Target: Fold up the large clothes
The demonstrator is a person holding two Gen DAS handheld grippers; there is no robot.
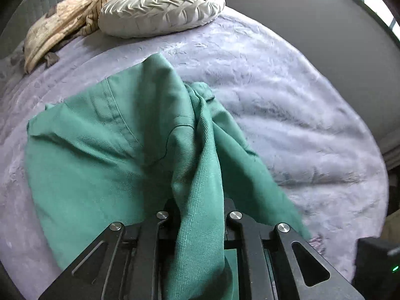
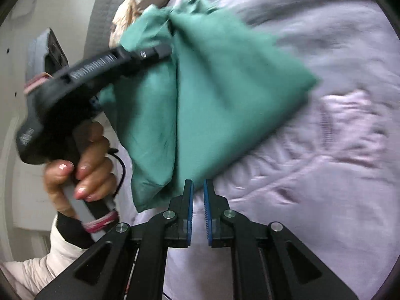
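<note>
A green garment point(image 1: 105, 150) lies partly spread on the lilac bed cover point(image 1: 287, 105). My left gripper point(image 1: 200, 215) is shut on a bunched fold of the green garment, which drapes over and hides the fingertips. In the right wrist view the left gripper point(image 2: 160, 50) lifts the green garment point(image 2: 225, 95) above the bed, so it hangs in folds. My right gripper point(image 2: 198, 187) has a narrow gap between its blue pads point(image 2: 207, 200). It is empty and sits just below the hanging edge of the garment.
A round pleated cream cushion point(image 1: 162, 7) and a crumpled beige cloth point(image 1: 62, 25) lie at the head of the bed. A grey wall point(image 1: 312, 20) runs along the bed's right side. The person's hand point(image 2: 82, 170) holds the left gripper's handle.
</note>
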